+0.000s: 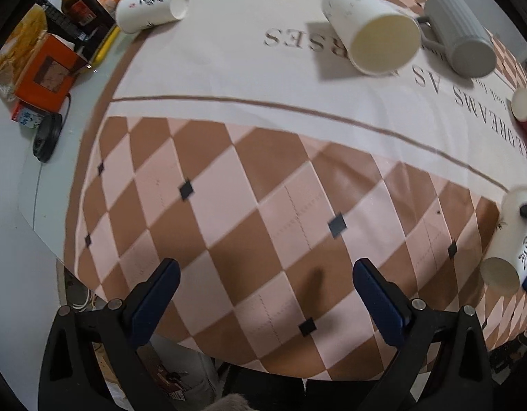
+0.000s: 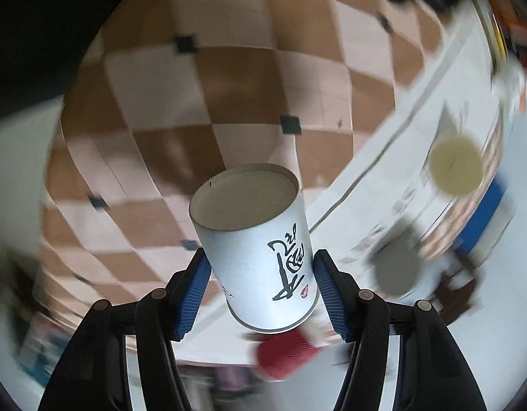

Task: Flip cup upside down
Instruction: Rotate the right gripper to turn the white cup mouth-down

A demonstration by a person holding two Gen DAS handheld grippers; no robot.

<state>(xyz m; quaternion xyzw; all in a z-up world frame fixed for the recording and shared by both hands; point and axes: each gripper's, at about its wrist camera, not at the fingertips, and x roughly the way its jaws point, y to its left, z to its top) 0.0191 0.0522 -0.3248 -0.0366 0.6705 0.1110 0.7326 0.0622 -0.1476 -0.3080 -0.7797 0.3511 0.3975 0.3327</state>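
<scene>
Checkered pink-and-brown tablecloth (image 1: 249, 185) fills both views. Right gripper (image 2: 260, 267) pinches white paper cup with black calligraphy (image 2: 260, 253) at lower centre of its frame, recessed base facing away from camera, background blurred. Left gripper (image 1: 265, 287) spread wide, holding nothing, over cloth at frame bottom.

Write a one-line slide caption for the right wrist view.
Right gripper clamps a white paper cup with black calligraphy, tilted above the checkered tablecloth.
</scene>
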